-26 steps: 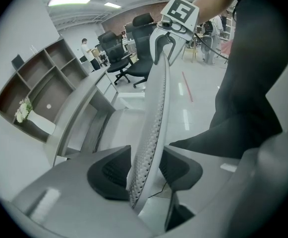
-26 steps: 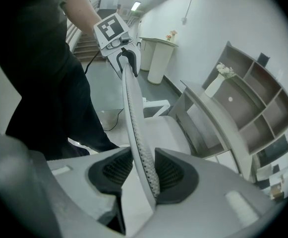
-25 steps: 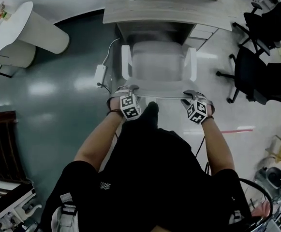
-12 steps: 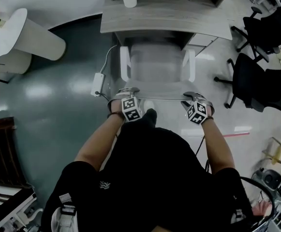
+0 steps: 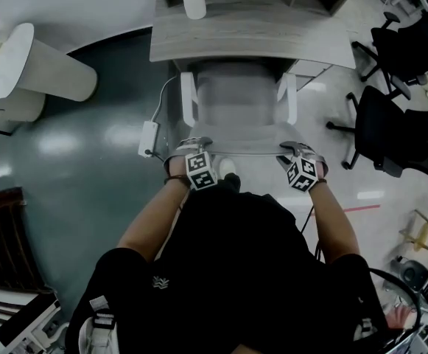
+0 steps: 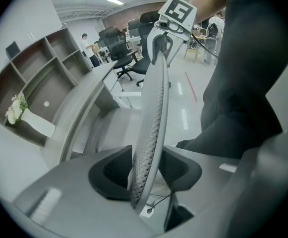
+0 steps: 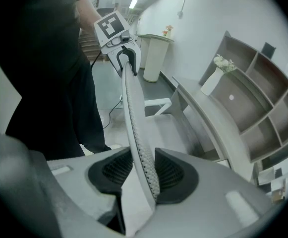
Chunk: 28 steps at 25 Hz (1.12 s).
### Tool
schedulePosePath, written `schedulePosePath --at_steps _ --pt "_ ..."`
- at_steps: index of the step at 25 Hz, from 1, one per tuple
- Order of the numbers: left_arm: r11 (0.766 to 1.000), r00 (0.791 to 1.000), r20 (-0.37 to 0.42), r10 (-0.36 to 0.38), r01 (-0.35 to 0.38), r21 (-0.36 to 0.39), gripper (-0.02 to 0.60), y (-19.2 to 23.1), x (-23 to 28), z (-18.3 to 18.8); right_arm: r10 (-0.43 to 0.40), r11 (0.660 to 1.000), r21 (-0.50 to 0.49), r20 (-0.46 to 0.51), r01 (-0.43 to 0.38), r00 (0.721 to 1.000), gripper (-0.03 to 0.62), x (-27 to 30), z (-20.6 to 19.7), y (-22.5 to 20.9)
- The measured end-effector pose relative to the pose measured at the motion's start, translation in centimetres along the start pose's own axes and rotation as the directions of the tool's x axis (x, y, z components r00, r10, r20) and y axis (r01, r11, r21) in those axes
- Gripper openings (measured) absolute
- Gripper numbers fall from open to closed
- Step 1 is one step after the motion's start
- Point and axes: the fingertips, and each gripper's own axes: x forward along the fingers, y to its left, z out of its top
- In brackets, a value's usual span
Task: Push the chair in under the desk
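Clamping the top rim of the pale grey mesh-backed office chair (image 5: 239, 98), the left gripper (image 5: 191, 144) has its jaws closing on the mesh edge between them. The chair's seat front sits just under the grey wood-grain desk (image 5: 250, 28) — armrests outside it. The right gripper (image 5: 296, 150) pinches the same rim further right — pads pressed on both faces.

Right gripper (image 7: 143, 171) clamped on chair backrest (image 7: 132, 113), seen along its top edge.
Both dark ribbed pads press the grey mesh edge, one on each side. At the far end of the same edge: left gripper (image 7: 127, 53), jaws closing about the mesh. To the right: desk (image 7: 208, 120), white vase (image 7: 209, 83) with flowers, open shelf unit (image 7: 262, 103). To the left: person's dark clothing (image 7: 44, 73).
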Motion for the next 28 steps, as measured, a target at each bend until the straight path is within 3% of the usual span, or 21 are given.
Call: schedulePosePath --at_steps 11,20,28 --pt "1.000 1.000 -0.002 0.011 -0.011 0.001 0.172 5.0 1.0 -0.5 0.003 1.000 -0.009 0.013 -0.003 1.000 0.139 1.5 1.5 -3.9" --pt "0.999 0.999 0.035 0.029 -0.027 -0.047 0.158 4.9 -0.3 -0.9 0.027 0.999 -0.024 0.001 -0.027 1.000 0.133 1.7 2.1 -3.6" --pt "0.996 1.000 0.009 -0.007 0.008 -0.090 0.163 5.0 -0.1 -0.8 0.069 0.996 -0.061 0.004 -0.069 0.998 0.124 1.7 2.0 -3.6"
